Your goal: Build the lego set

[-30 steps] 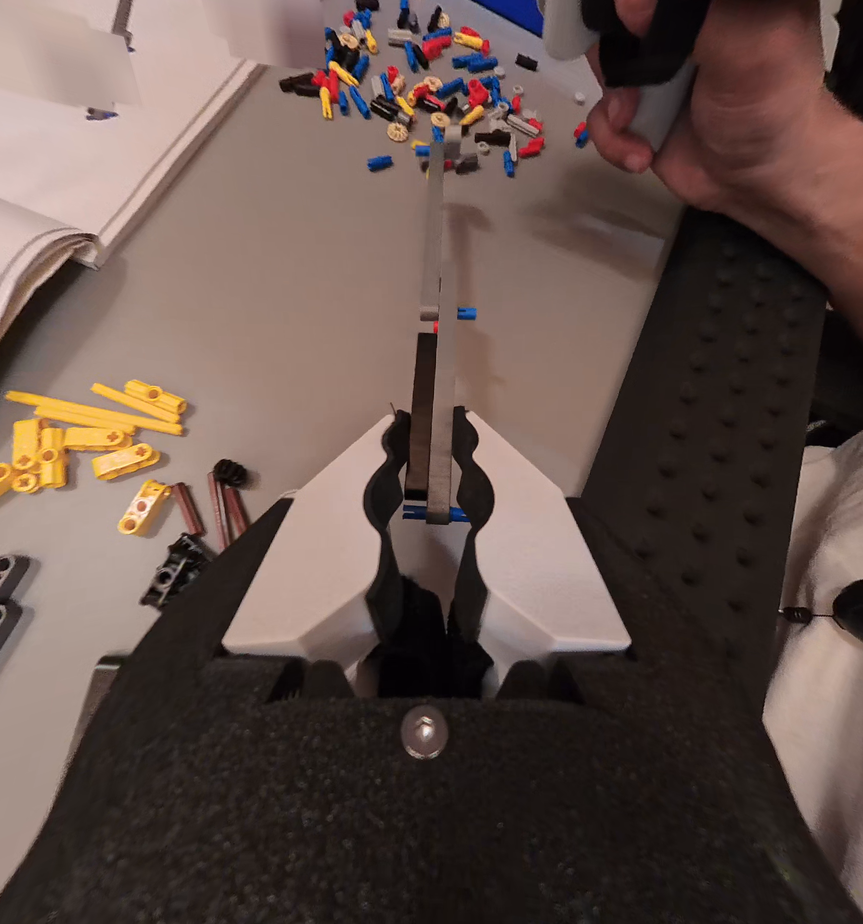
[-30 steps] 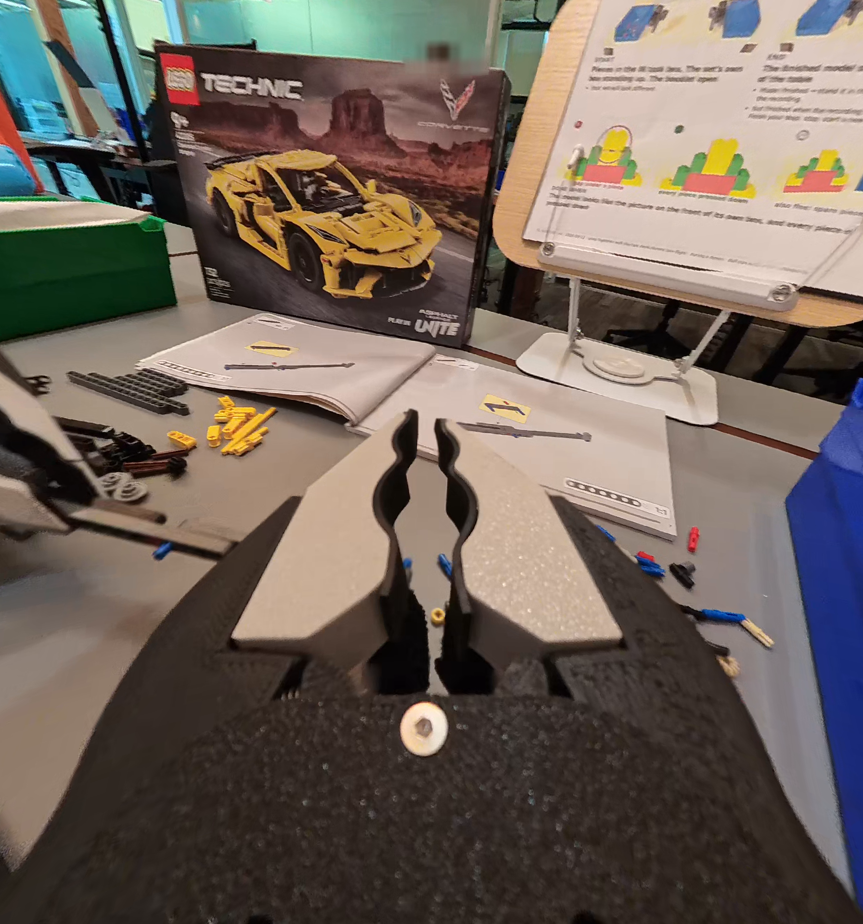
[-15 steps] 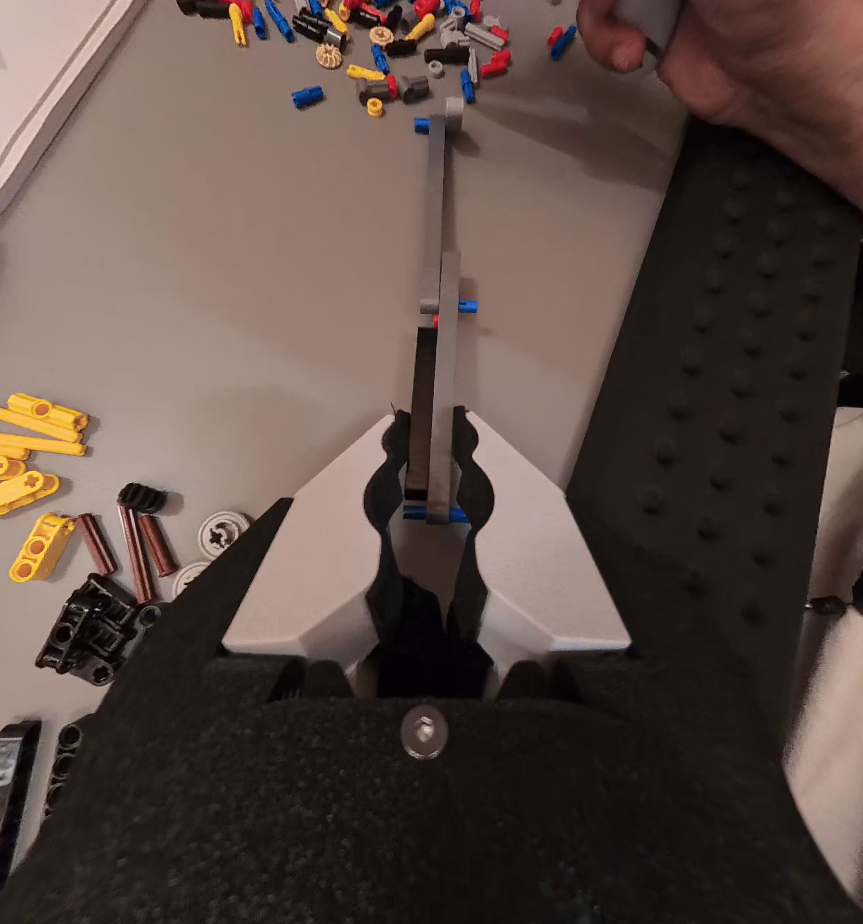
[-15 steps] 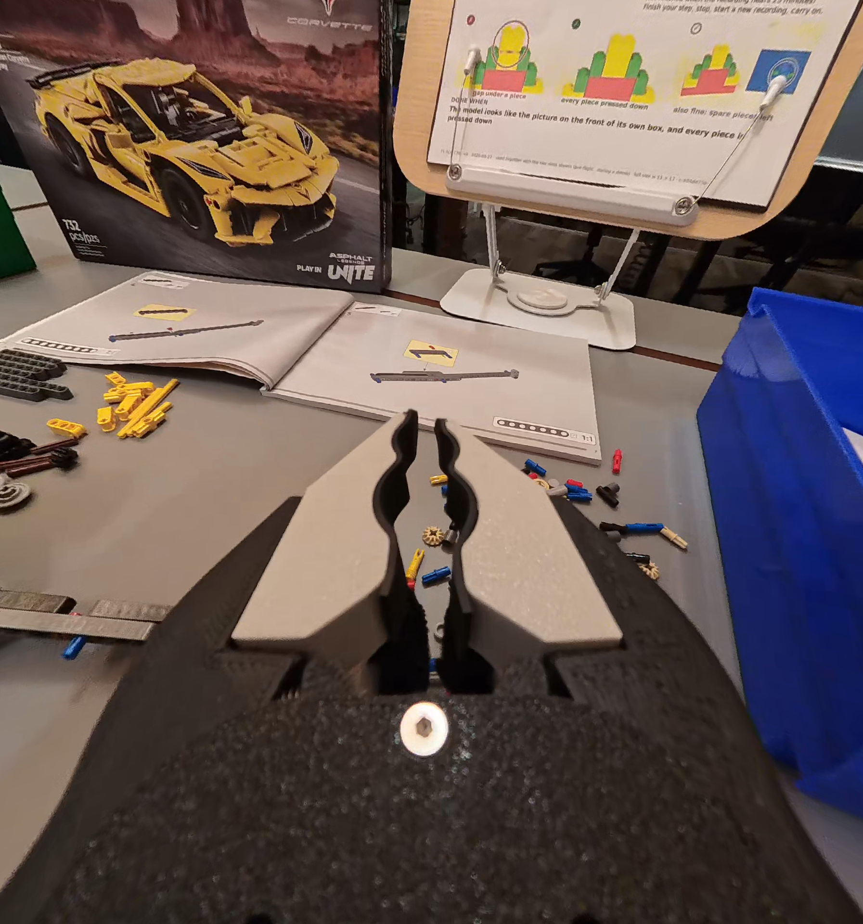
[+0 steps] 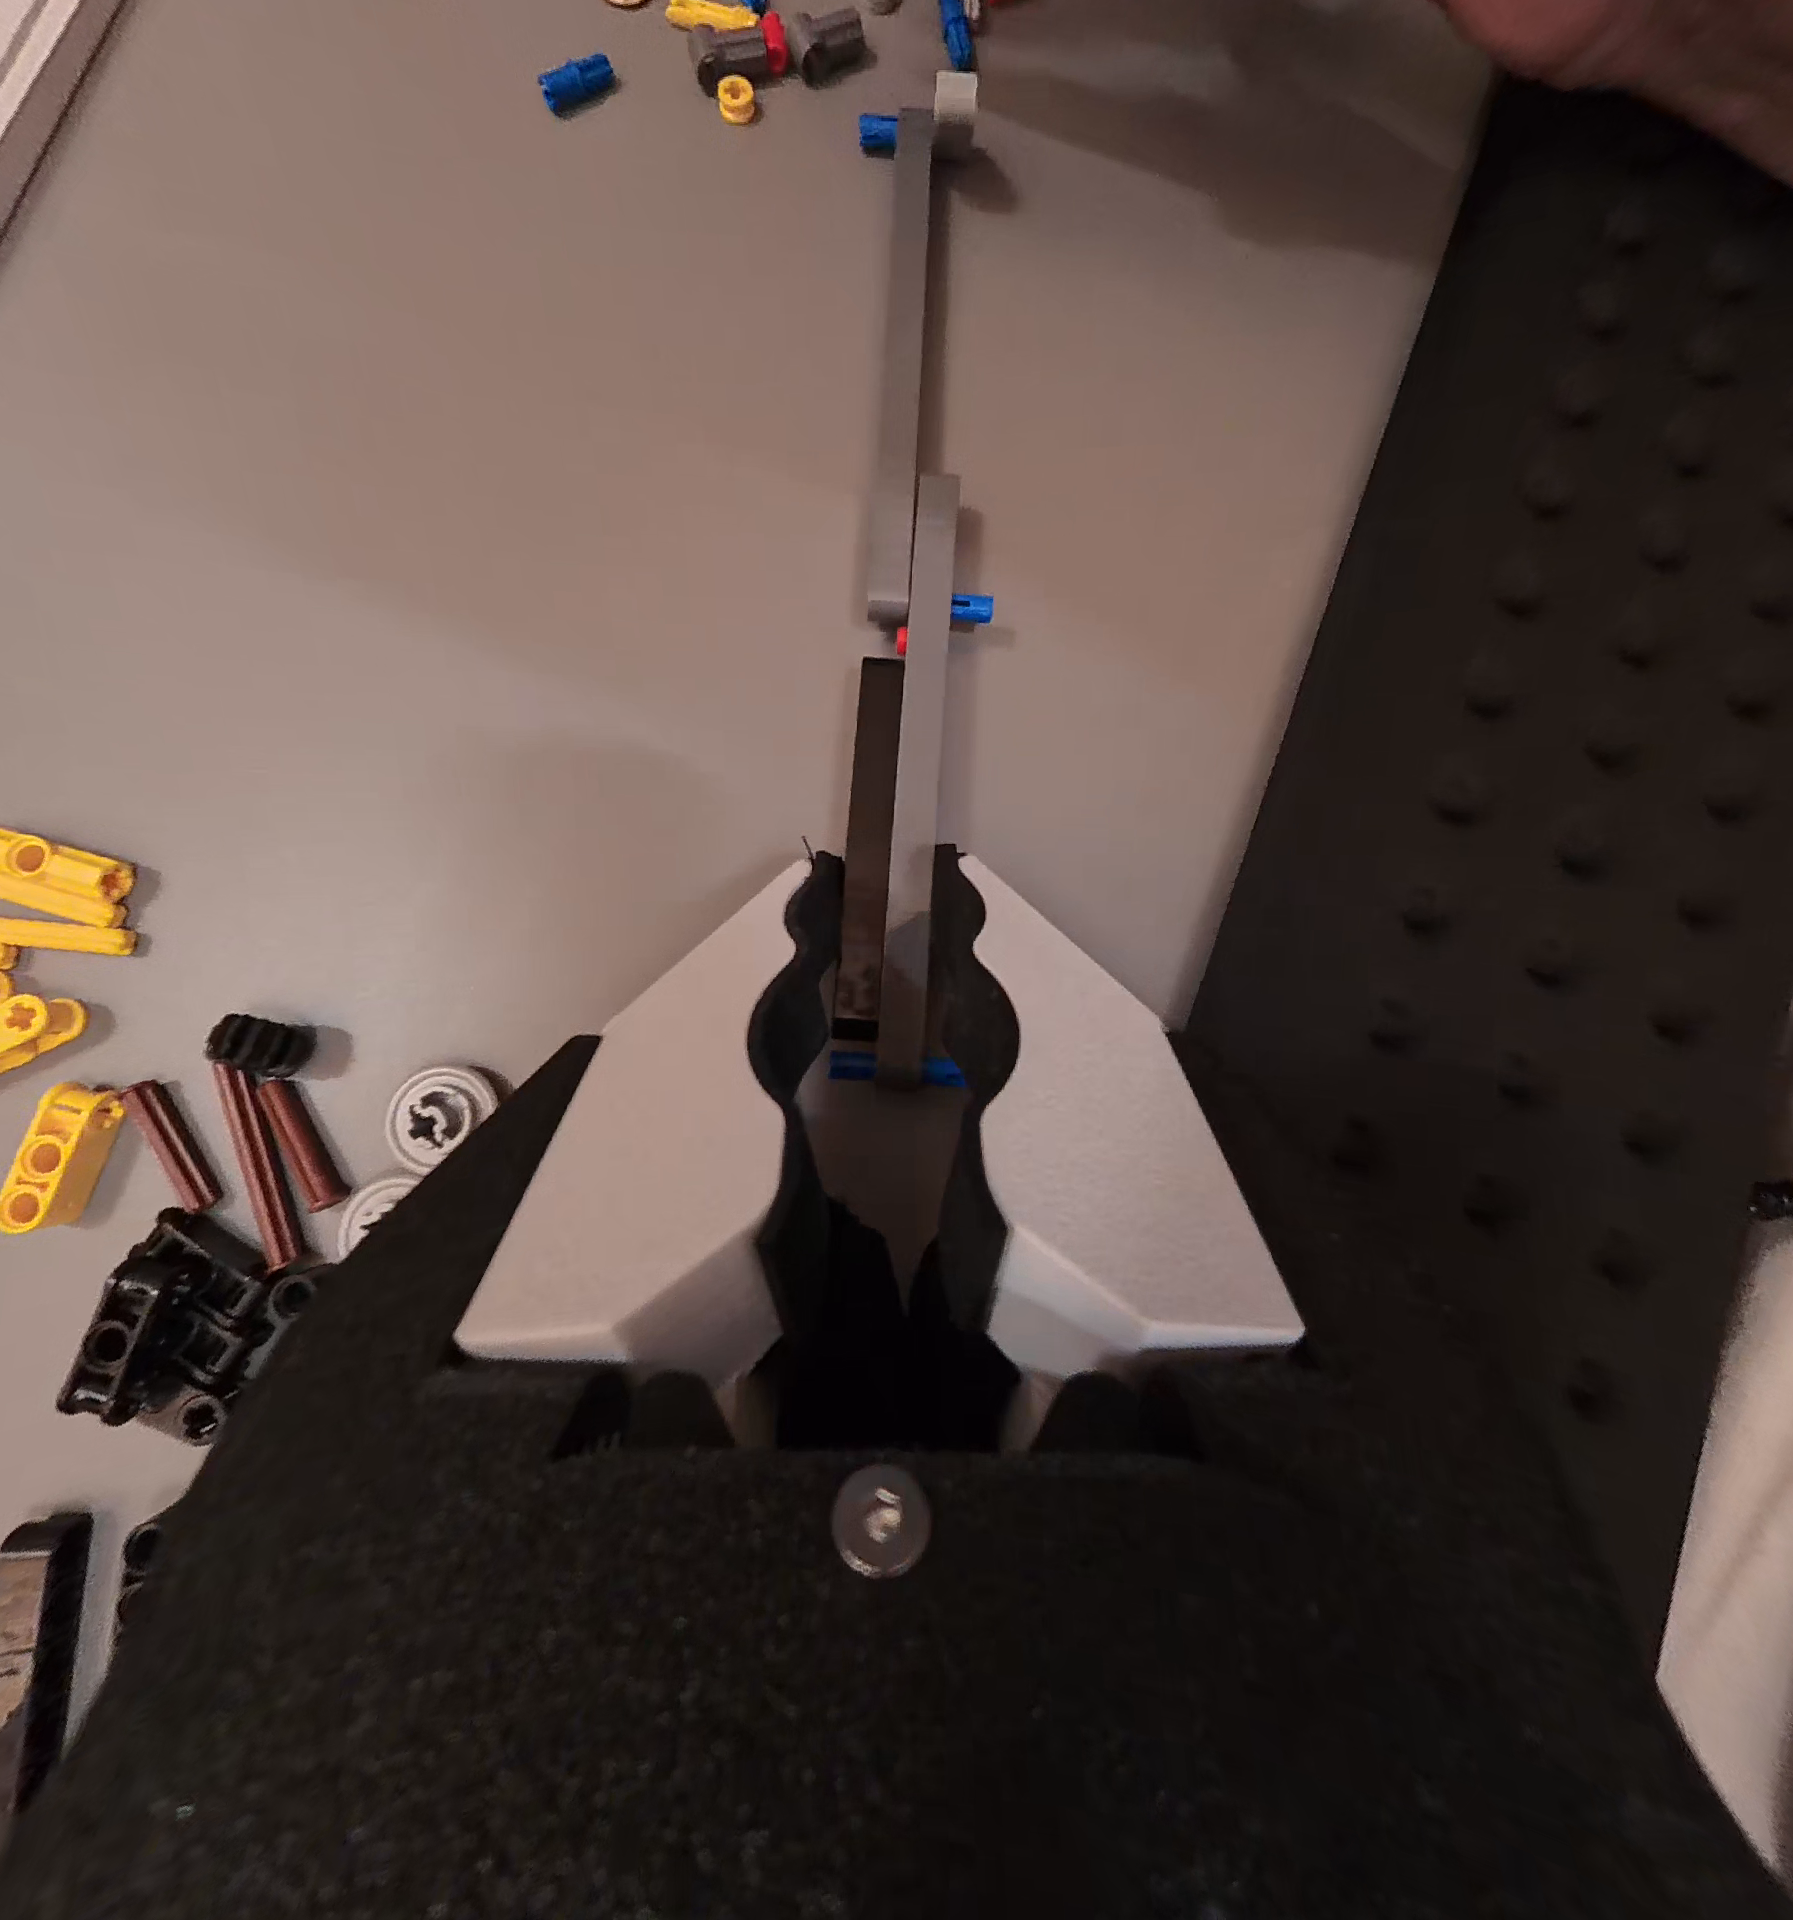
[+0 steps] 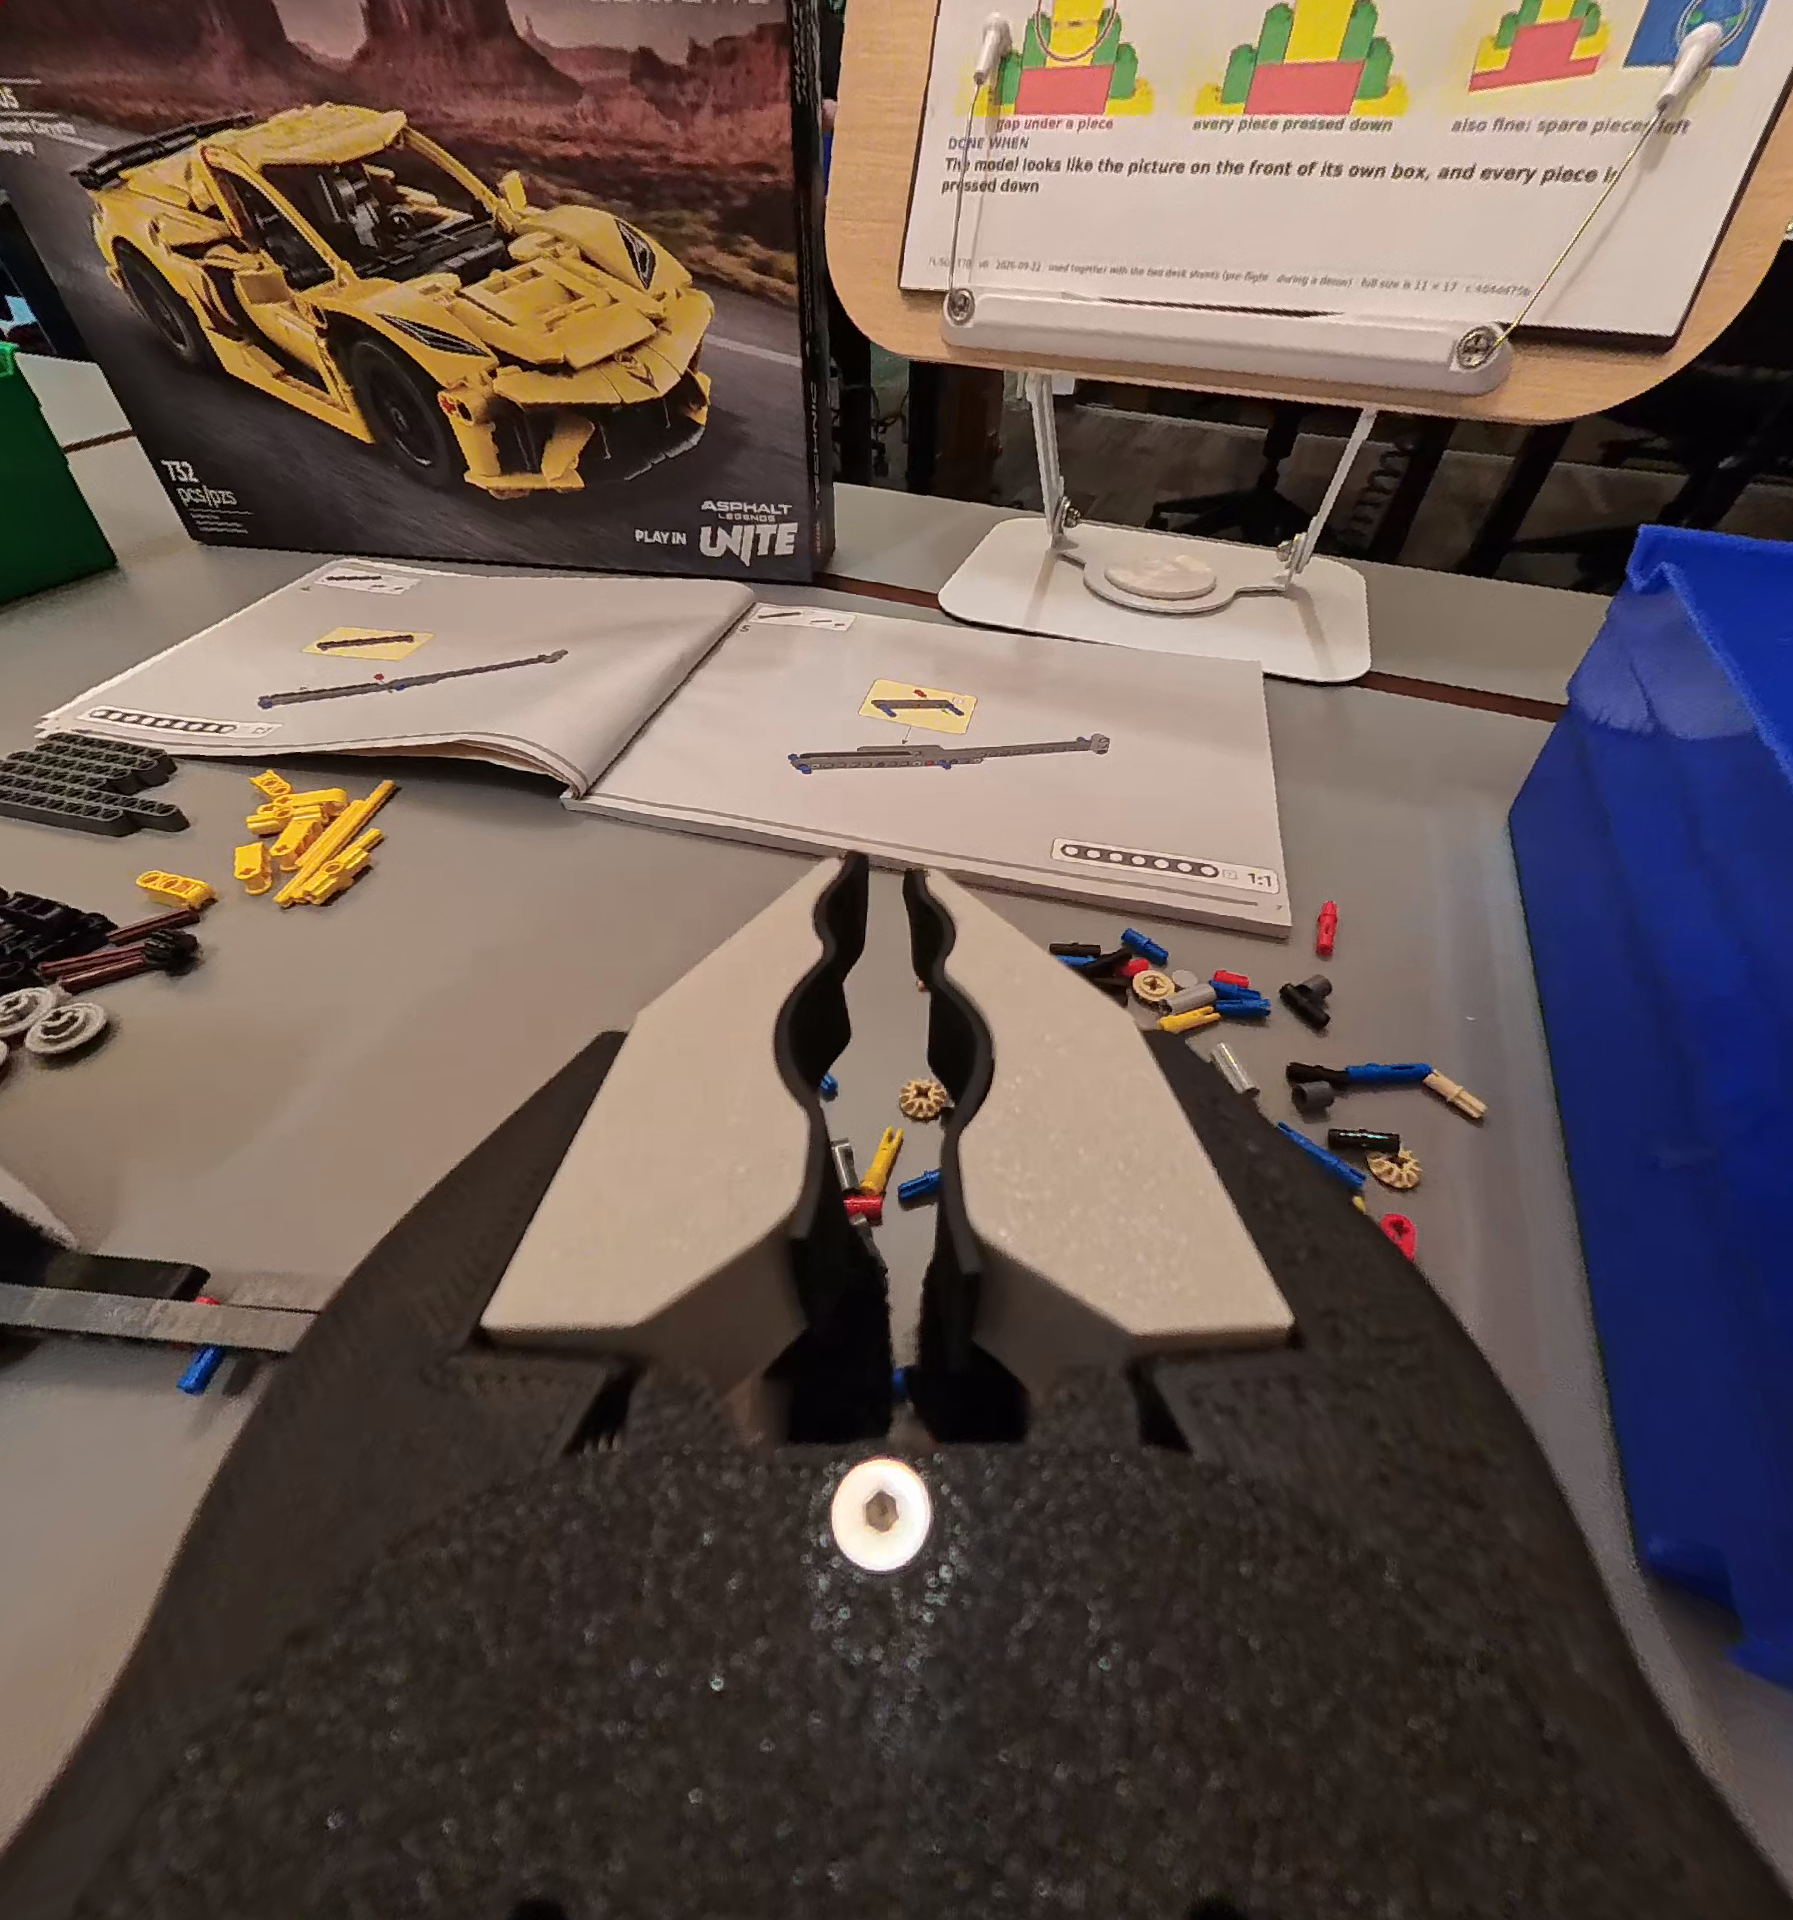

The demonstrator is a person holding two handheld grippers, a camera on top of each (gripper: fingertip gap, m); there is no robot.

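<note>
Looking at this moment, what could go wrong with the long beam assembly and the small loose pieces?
1. The left gripper clamps the long beam assembly at one end only, so the far end may sag or twist, and the pinned joints may loosen.
2. The right gripper, nearly closed and empty, hovers over the small loose pieces; reaching in may scatter them or catch the wrong piece.

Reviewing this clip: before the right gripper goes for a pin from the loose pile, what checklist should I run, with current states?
1. Left gripper clamped on the beam assembly: ok.
2. Right gripper empty, jaws only slightly apart: ok, though it may need opening wider.
3. Loose pins within view ahead of it: ok.
4. Instruction booklet open and readable: ok.
5. Which pin the step needs: cannot tell.
</note>
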